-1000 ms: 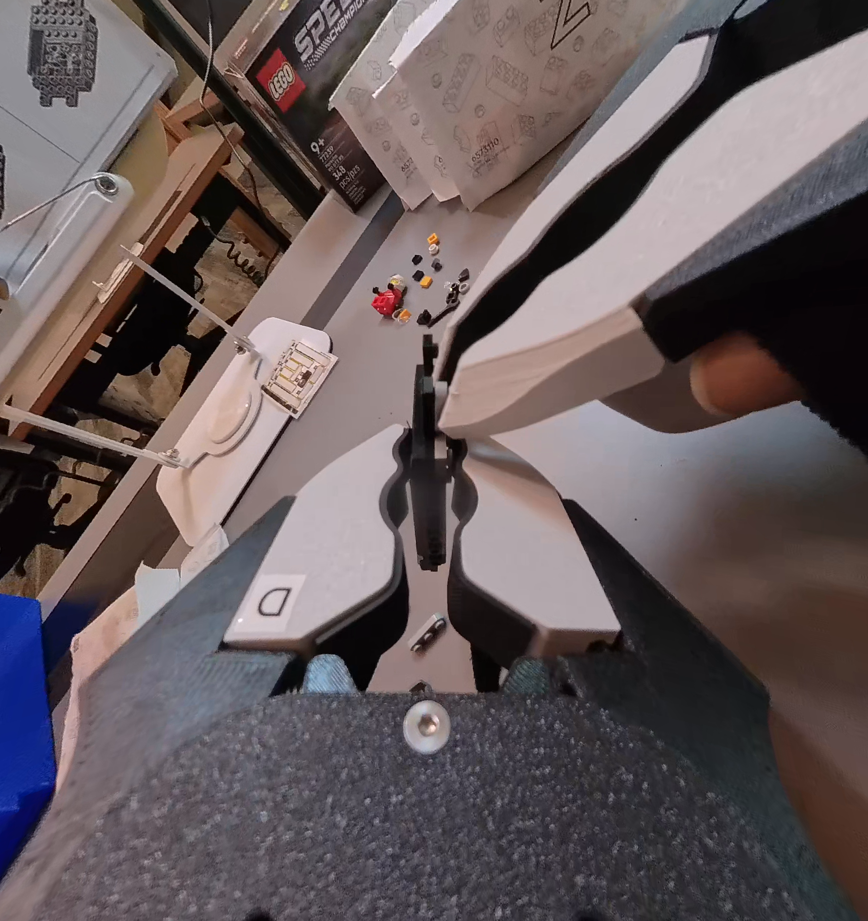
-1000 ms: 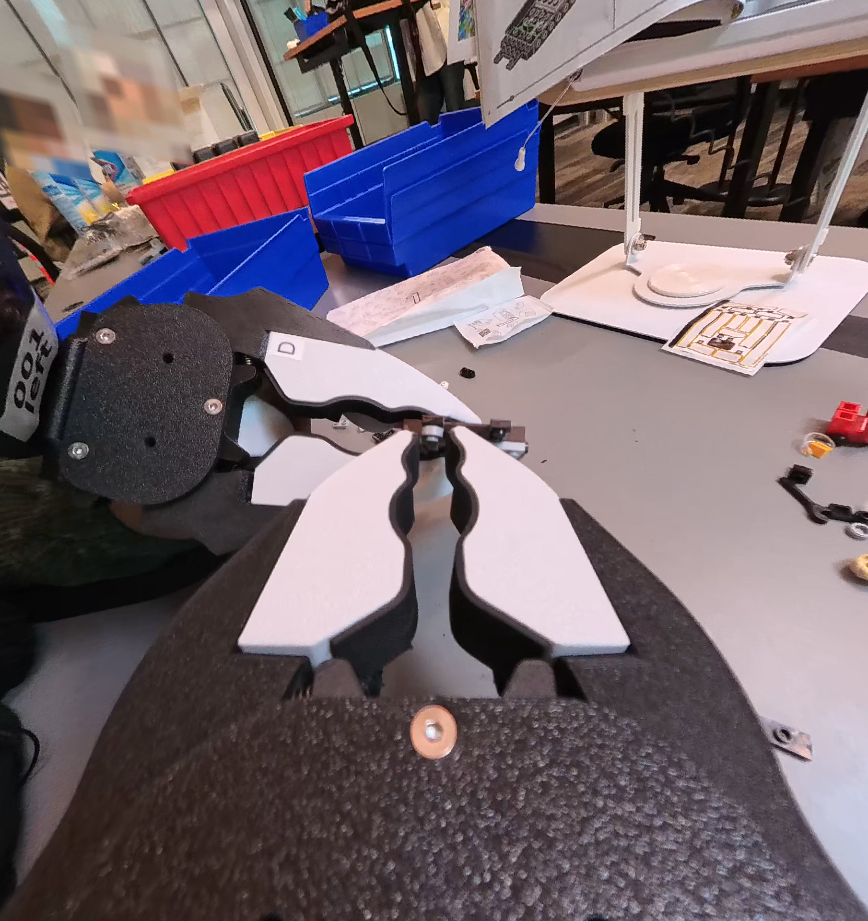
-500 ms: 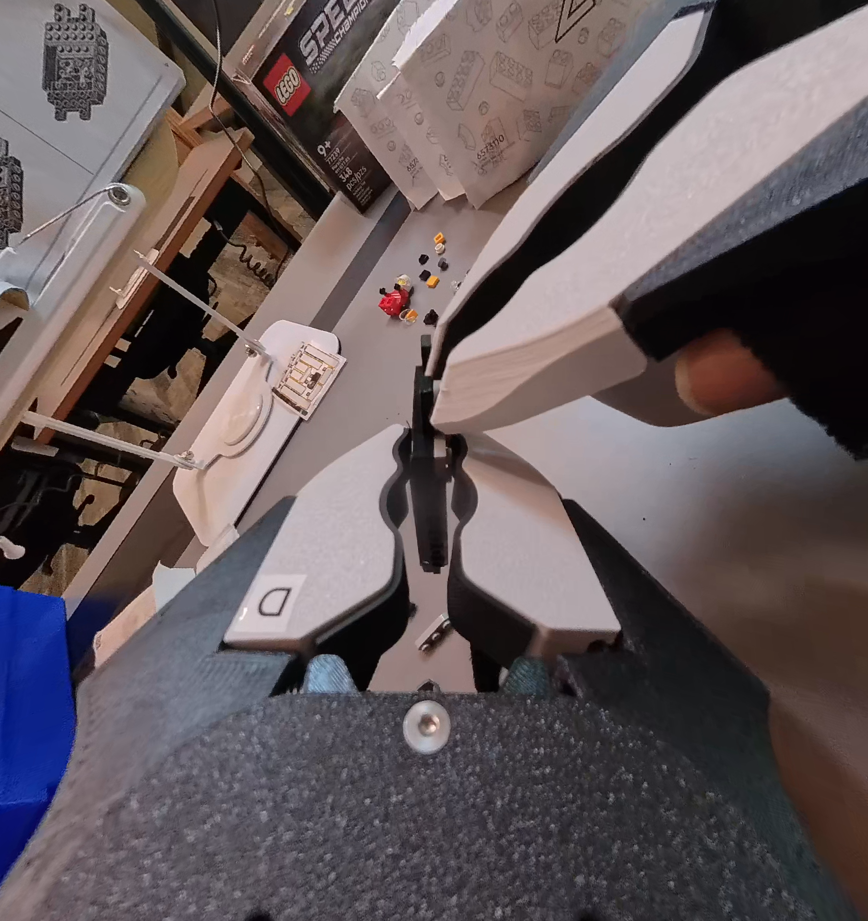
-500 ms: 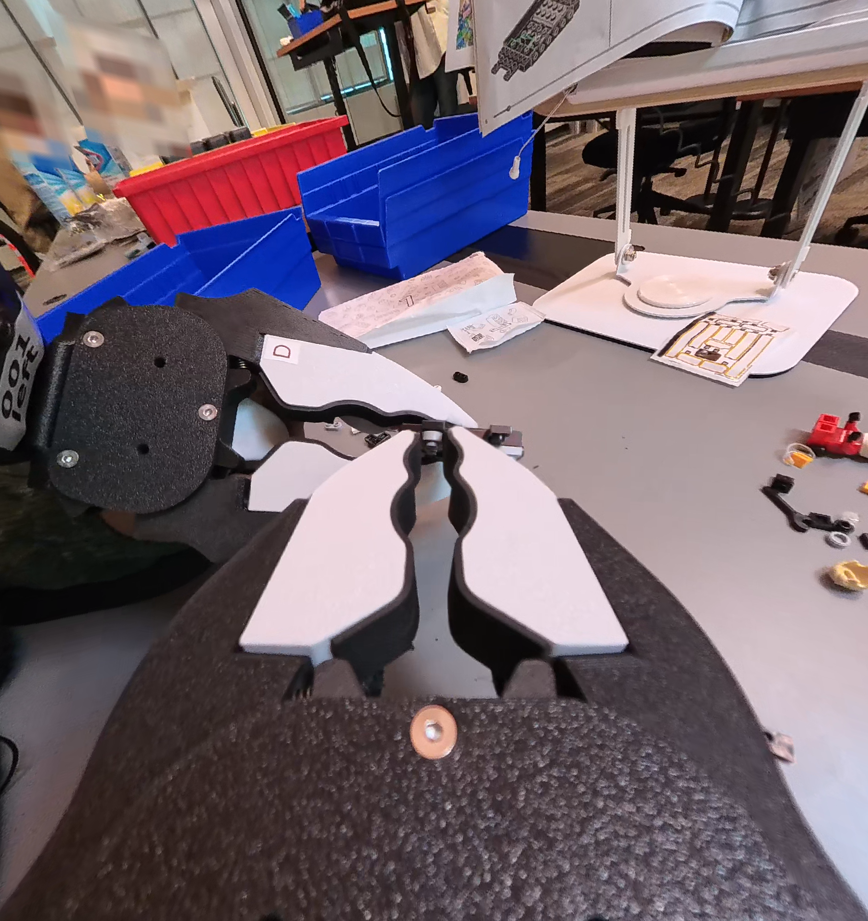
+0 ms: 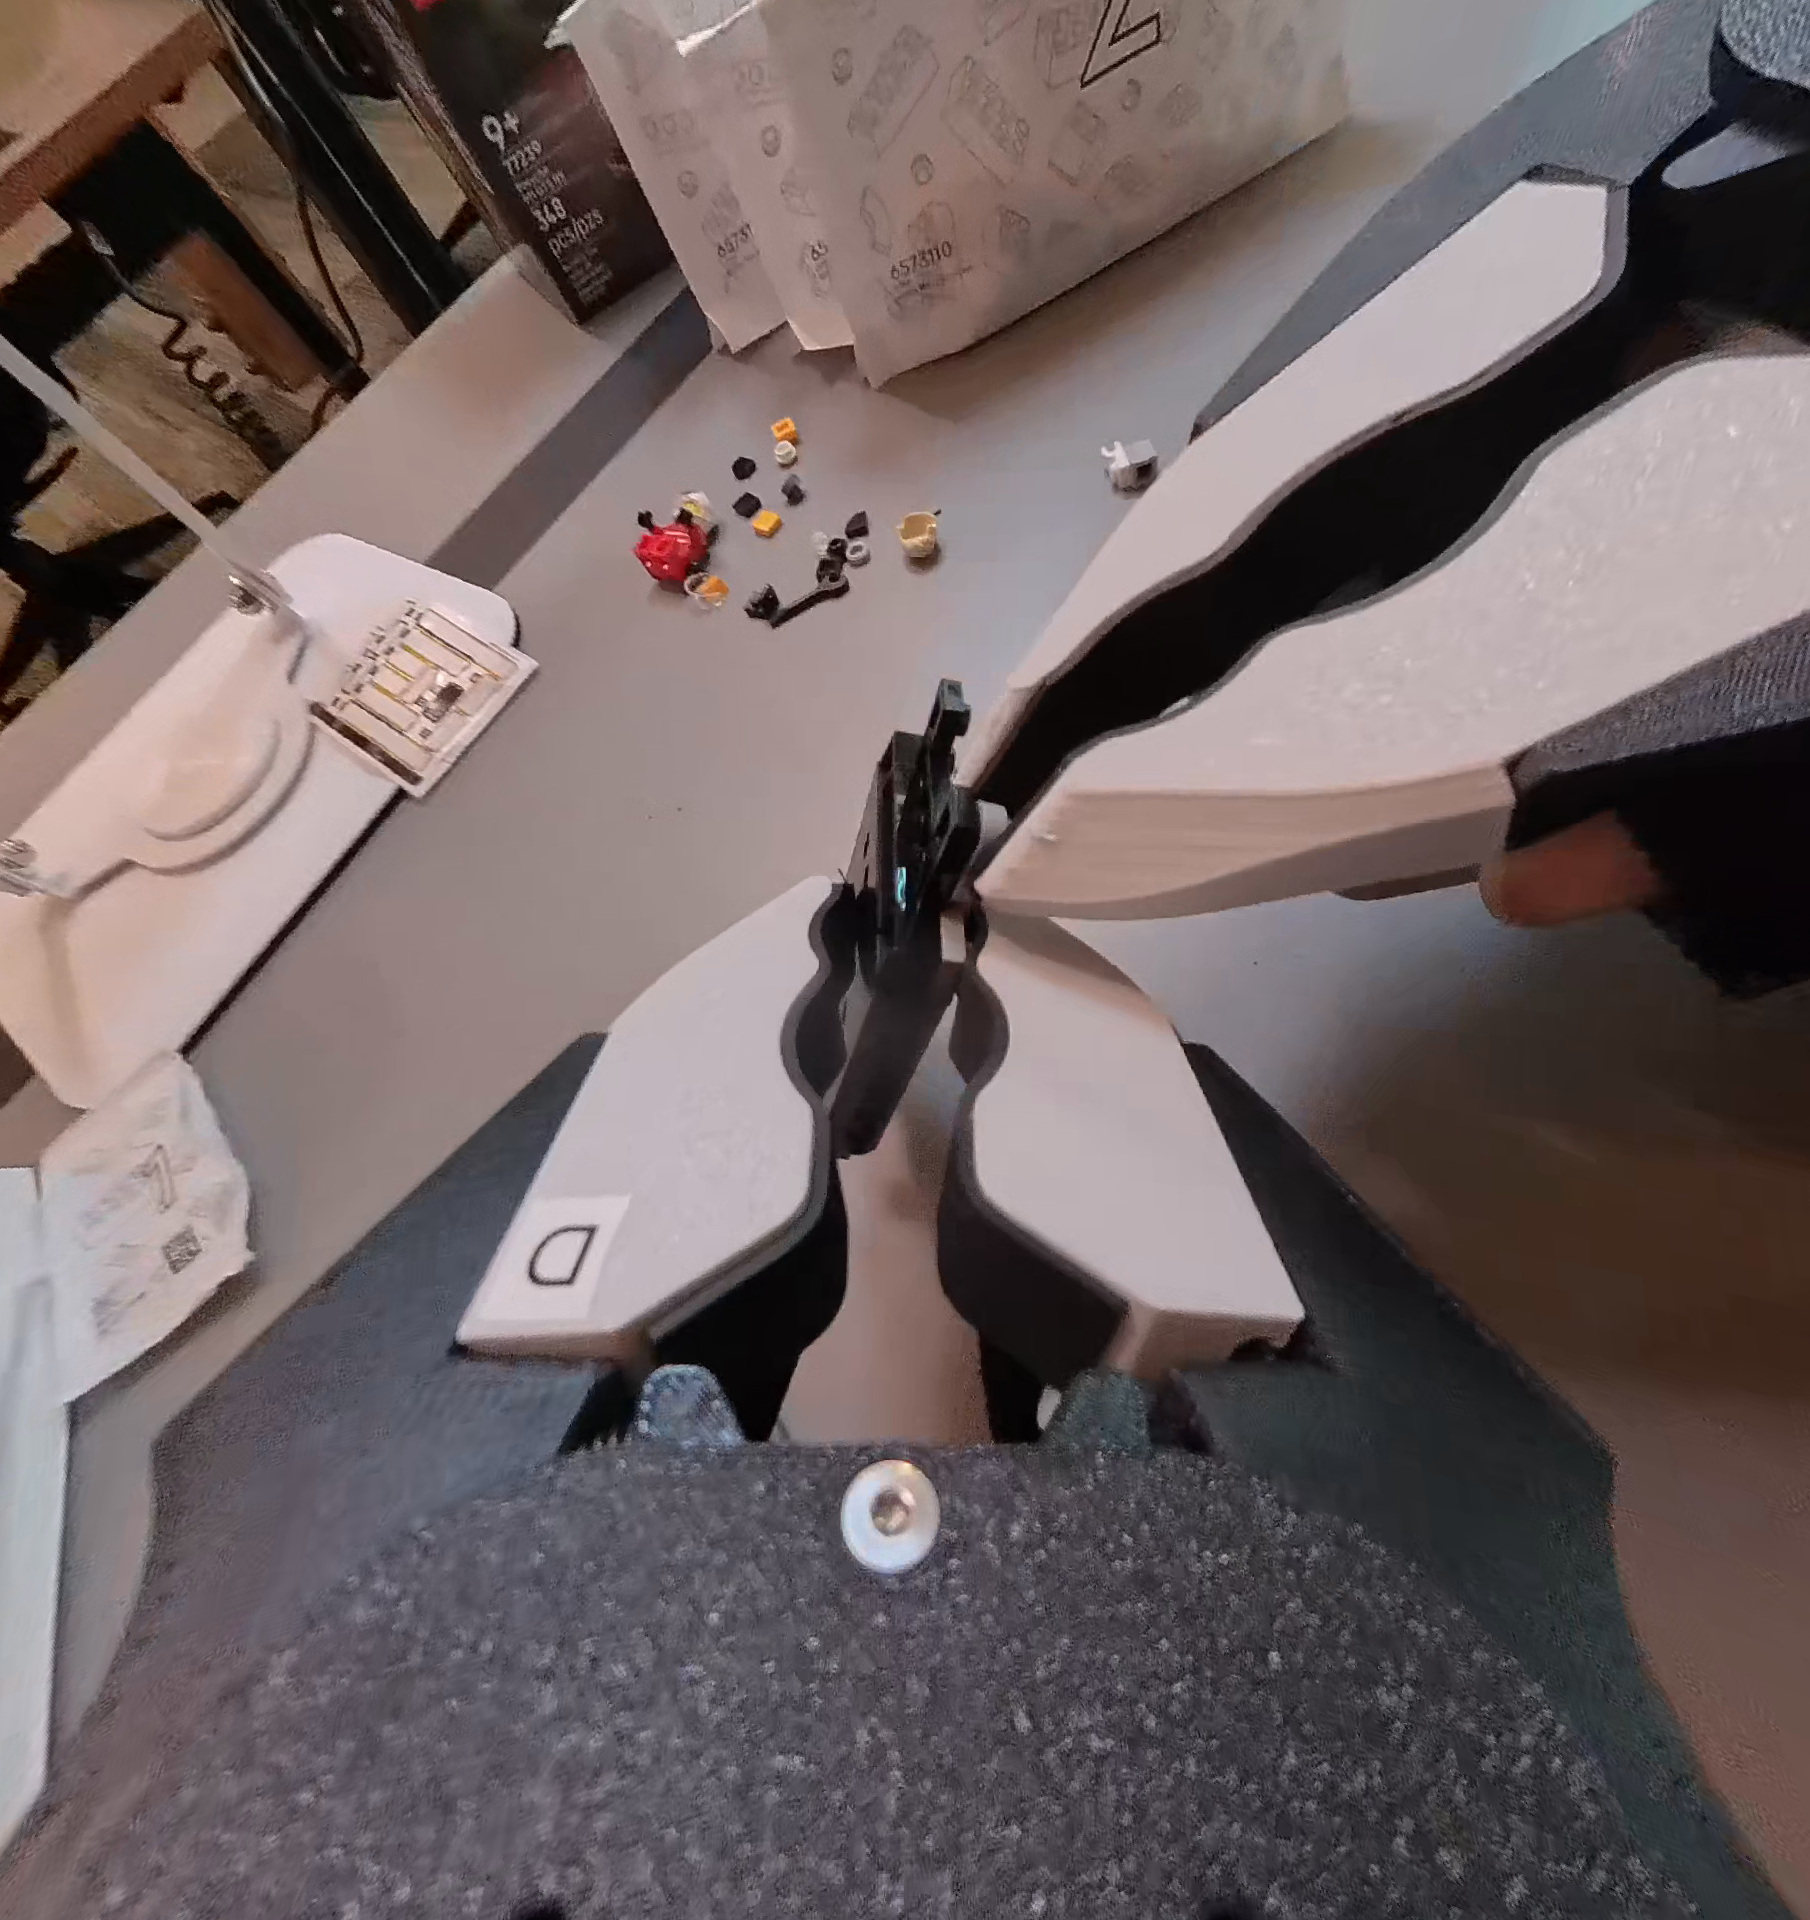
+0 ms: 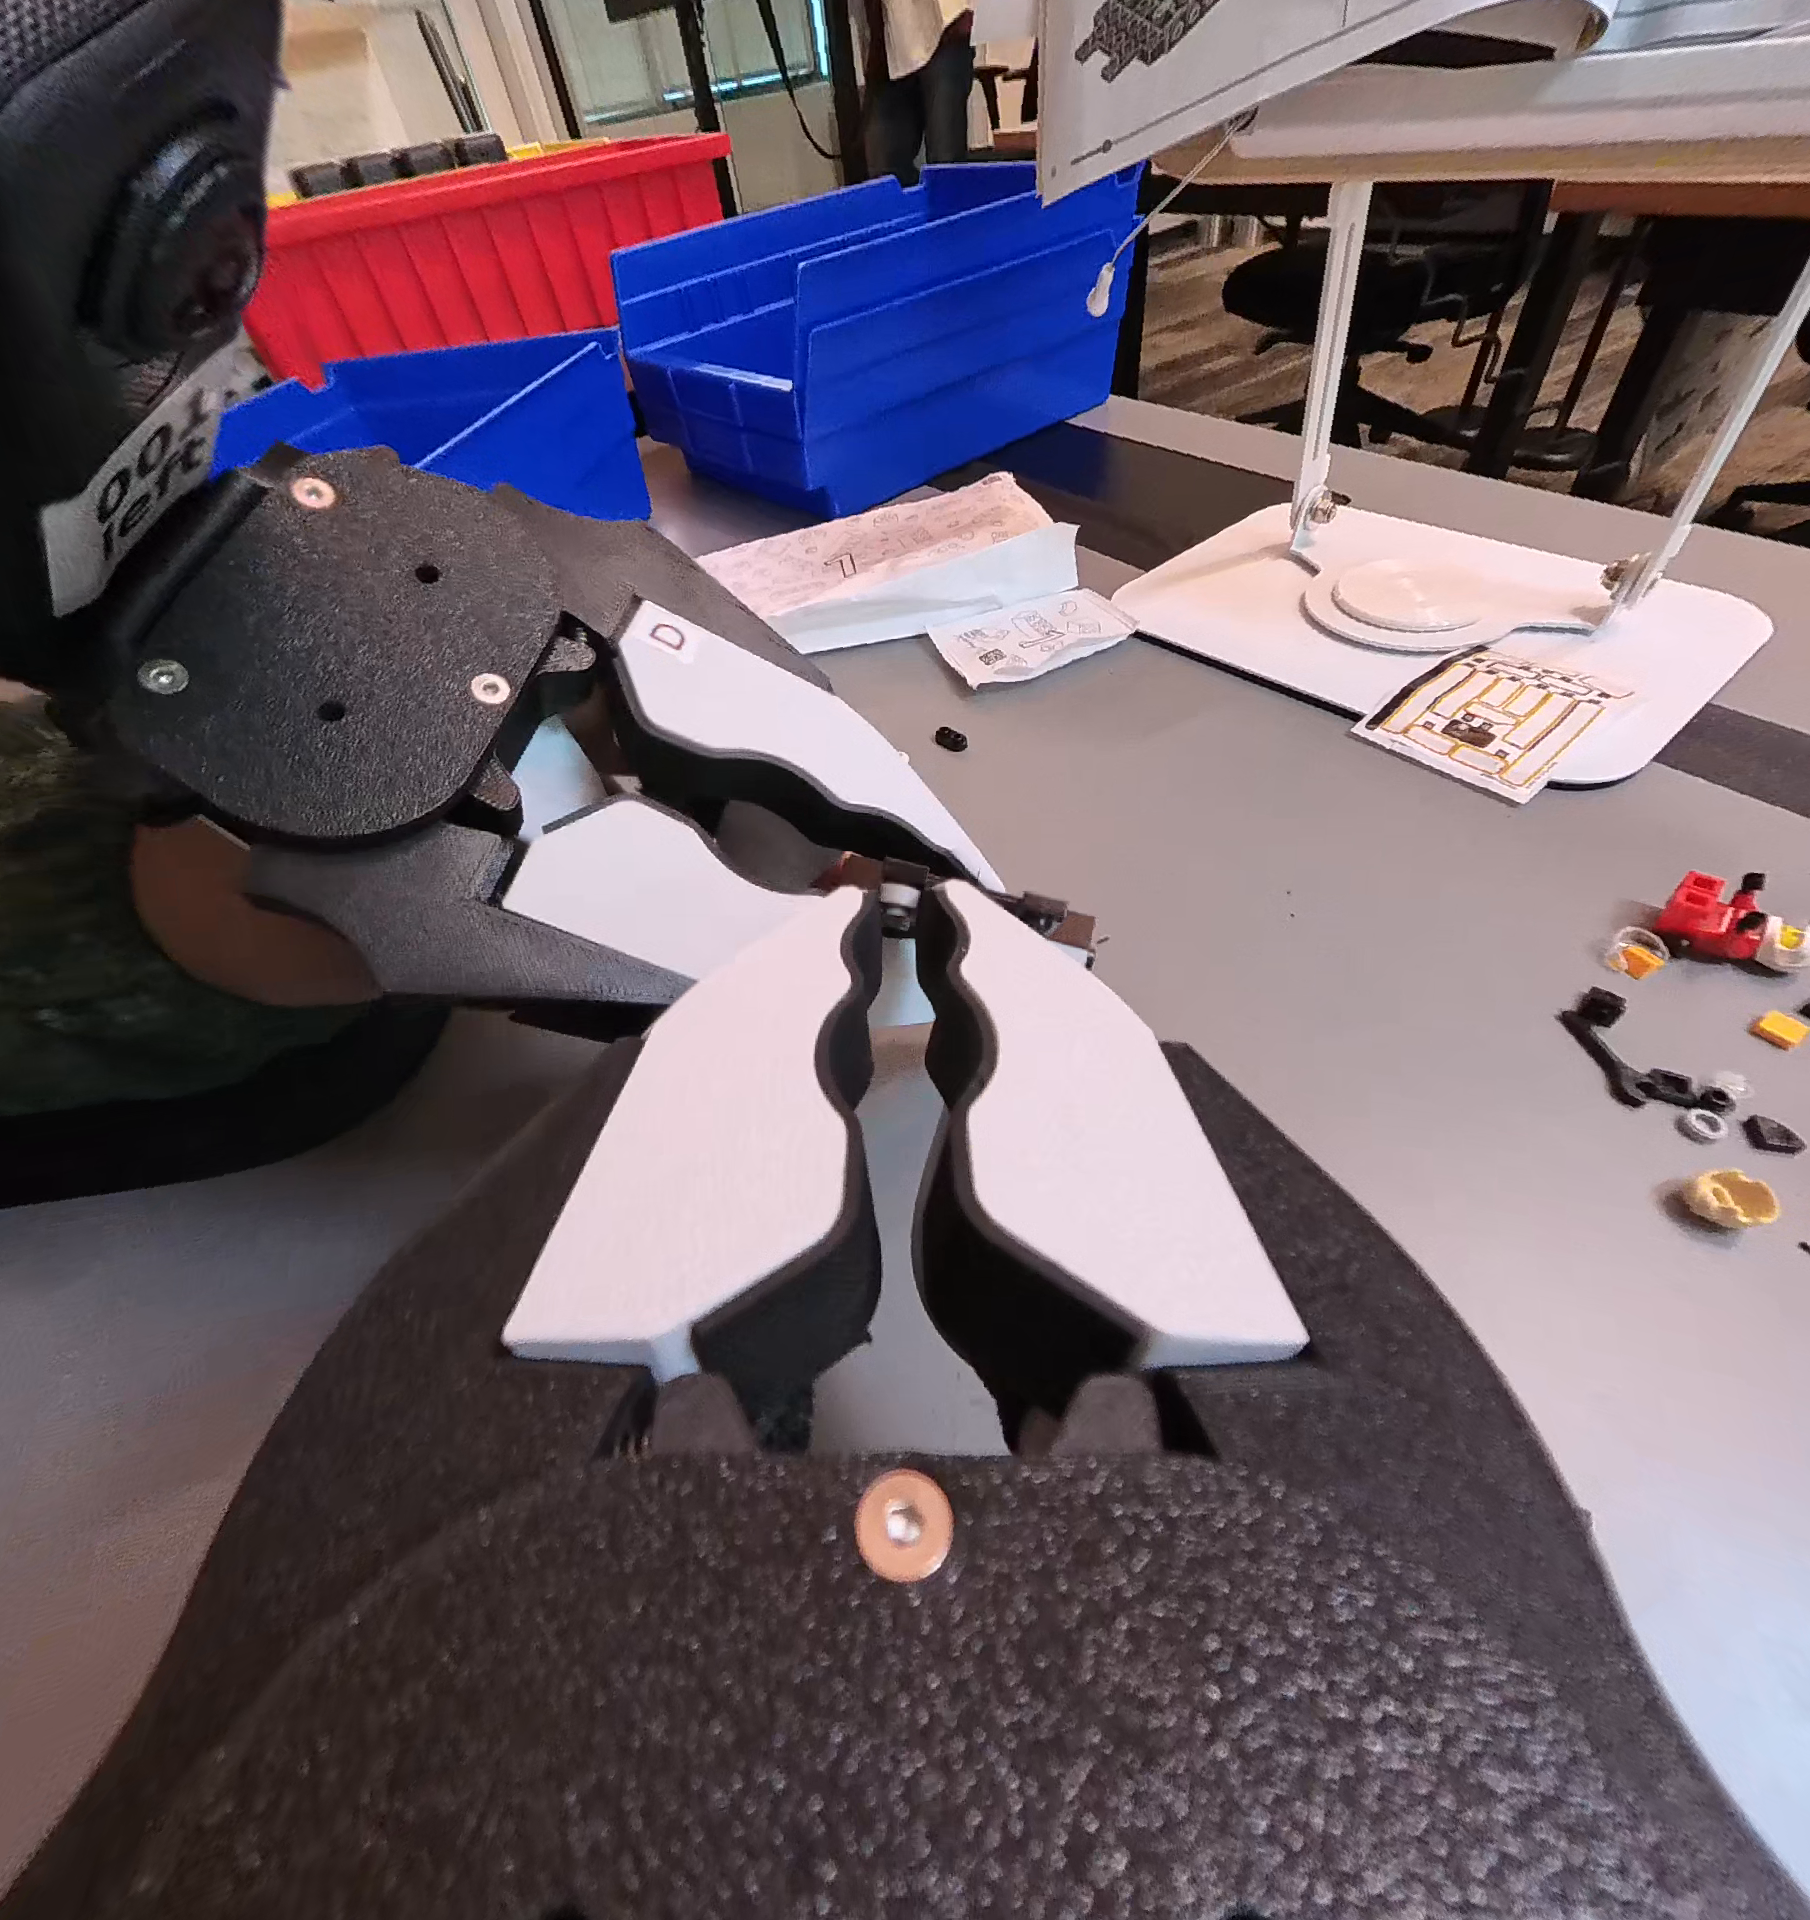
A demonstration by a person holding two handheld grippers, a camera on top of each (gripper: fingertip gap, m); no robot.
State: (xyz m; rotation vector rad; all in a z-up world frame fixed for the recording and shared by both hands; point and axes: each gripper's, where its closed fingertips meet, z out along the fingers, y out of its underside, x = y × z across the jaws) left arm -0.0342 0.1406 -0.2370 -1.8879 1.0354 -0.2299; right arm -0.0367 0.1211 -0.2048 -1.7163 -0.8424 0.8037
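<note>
Room: the grey table (image 5: 672, 831) lies bare between the two grippers and the scatter of small bricks (image 5: 776, 520); more bare table lies to the right of the left gripper.
Edges: a white stand base (image 6: 1452, 634) sits near the far table edge with a sticker sheet (image 6: 1483, 717) overlapping its rim; blue bins (image 6: 859, 343) and a red bin (image 6: 485, 239) stand behind the left gripper; paper bags (image 5: 963, 156) and a dark box (image 5: 548, 187) line the far side in the left wrist view.
Left gripper (image 5: 896, 914): low over the table, fingers narrowly apart and closed on a flat black plate assembly (image 5: 911, 821), which stands on edge between the tips and sticks out forward, tilted a little right.
Right gripper (image 6: 901, 904): comes in from the side, its tips meeting the left gripper's tips; the fingers are nearly together, pinching a small white-and-dark piece (image 6: 896, 902) right at the black assembly.
Hand: a fingertip (image 5: 1566, 883) shows under the right gripper's body.
Loose parts: a red piece (image 6: 1711, 914), orange tiles (image 6: 1779, 1029), a black bar (image 6: 1607, 1049) and a tan piece (image 6: 1727, 1195) lie well apart from both grippers.
</note>
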